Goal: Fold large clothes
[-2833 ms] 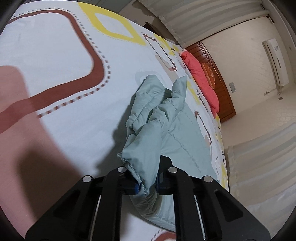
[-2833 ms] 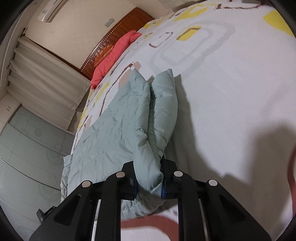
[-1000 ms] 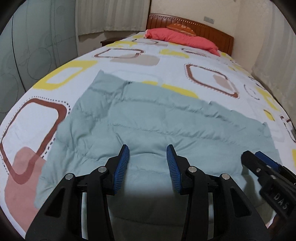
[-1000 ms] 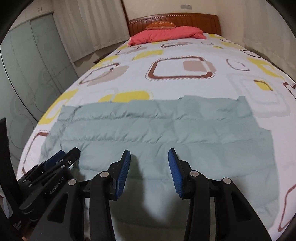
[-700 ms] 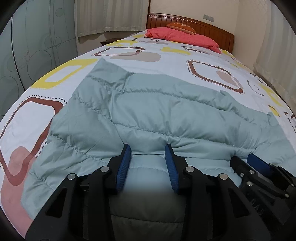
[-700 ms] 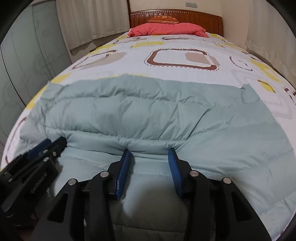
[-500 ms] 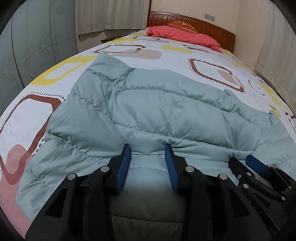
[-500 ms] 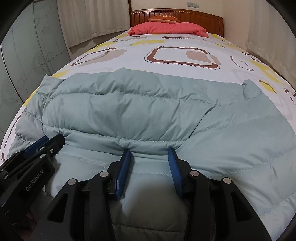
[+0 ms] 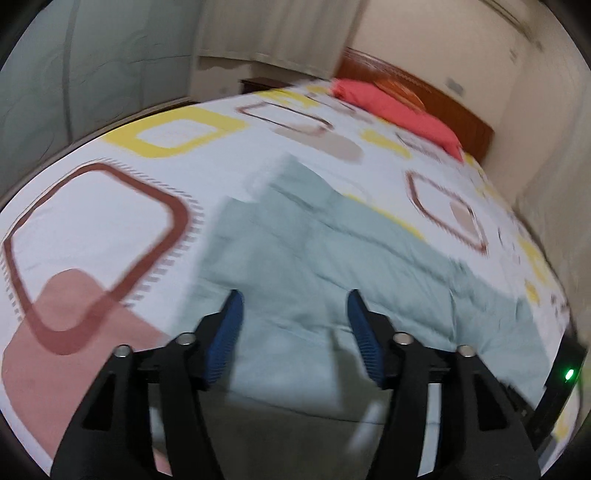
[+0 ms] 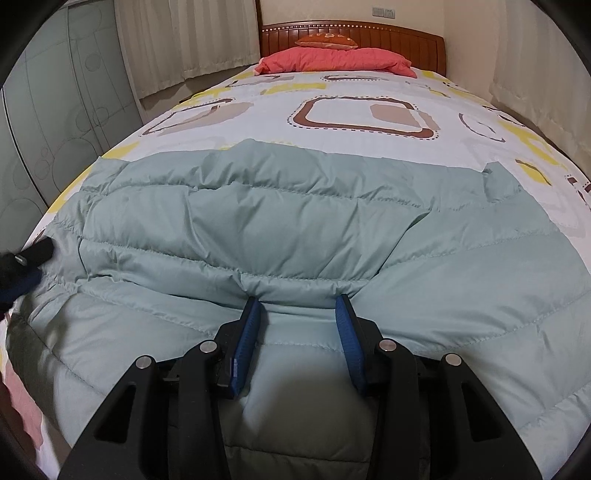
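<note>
Left gripper (image 9: pixel 293 332) has just been opening and stands spread with nothing pinched, above the jacket (image 10: pixel 295 221) lying low on the bed (image 10: pixel 369 88). Right gripper (image 10: pixel 297 334) still pinches the folded edge at frame bottom. The risk: a one-sided hold could drag the puffy fold askew or let it spring open.

Bed (image 10: pixel 369 88): white cover printed with yellow, brown and beige rounded squares; wooden headboard (image 10: pixel 351 35) at far end. Pale green quilted garment (image 10: pixel 295 221) lies spread across near end. Coral pillow (image 10: pixel 332 61) against headboard, small orange cushion (image 10: pixel 327 40) atop it.
</note>
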